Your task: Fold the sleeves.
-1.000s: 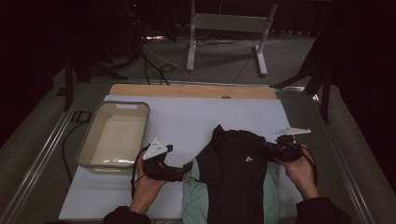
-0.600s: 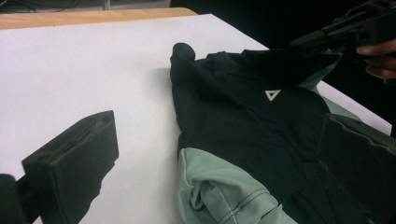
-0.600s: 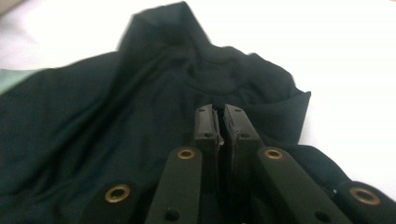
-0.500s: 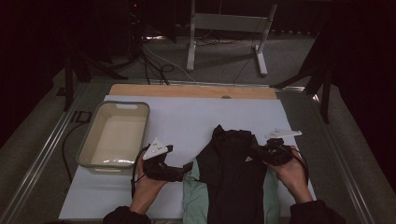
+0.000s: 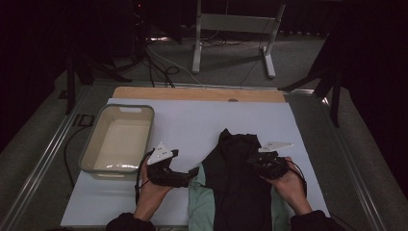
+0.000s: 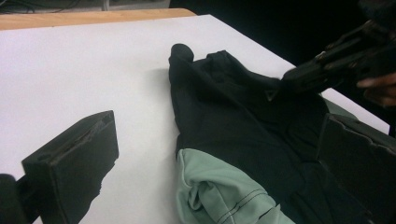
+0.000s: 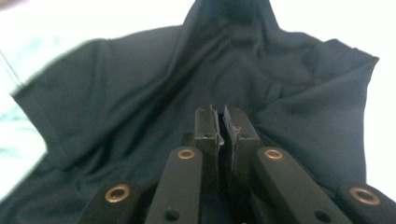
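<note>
The black and mint-green fabric garment (image 5: 235,183) is lying crumpled at the near edge of the white-covered table (image 5: 192,125), between the two hands. The left tool (image 5: 190,175) is sitting beside its green edge with jaws spread wide apart. The right tool (image 5: 254,161) is resting over the black cloth, jaws pressed together, though whether fabric is pinched between them is unclear.

On the surface (image 5: 192,120), the tub (image 5: 118,139) sat at ten o'clock of the garment (image 5: 238,178). The left gripper (image 5: 190,174) lay at the garment's nine o'clock edge, the right gripper (image 5: 252,160) at its three o'clock.
</note>
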The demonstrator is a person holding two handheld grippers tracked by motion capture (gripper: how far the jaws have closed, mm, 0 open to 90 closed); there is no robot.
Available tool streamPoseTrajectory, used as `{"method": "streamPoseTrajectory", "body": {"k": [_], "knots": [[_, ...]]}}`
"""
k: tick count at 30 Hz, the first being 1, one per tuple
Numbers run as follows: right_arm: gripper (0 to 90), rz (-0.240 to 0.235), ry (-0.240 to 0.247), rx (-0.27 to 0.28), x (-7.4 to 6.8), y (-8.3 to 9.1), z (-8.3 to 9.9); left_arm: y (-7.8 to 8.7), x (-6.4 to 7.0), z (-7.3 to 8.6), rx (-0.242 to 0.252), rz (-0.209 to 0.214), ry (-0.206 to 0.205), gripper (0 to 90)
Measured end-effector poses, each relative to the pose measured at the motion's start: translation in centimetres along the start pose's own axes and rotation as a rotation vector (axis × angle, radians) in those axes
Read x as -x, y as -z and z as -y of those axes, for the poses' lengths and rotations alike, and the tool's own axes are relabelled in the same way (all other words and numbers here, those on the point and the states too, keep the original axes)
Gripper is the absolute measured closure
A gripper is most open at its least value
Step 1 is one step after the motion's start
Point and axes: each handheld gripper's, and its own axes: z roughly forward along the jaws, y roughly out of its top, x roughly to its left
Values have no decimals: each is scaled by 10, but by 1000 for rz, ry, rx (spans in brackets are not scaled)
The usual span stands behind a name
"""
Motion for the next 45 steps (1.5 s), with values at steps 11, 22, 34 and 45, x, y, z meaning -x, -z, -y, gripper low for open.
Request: {"method": "streamPoseTrajectory", "body": {"k": [11,22,34,45], "knots": [[590,-57,-6,26,-1,-5,4,-1,0,1,-8,1,-1,3],[302,-32,-35,159,3,22,-3,0,0,1,-6,0,1,2],[307,58,-94,206,22,54,20,-1,0,1,-8,1,1,3],[612,107,-133,126,34,50,47,-2,0,2,-9,1,3,3]]}}
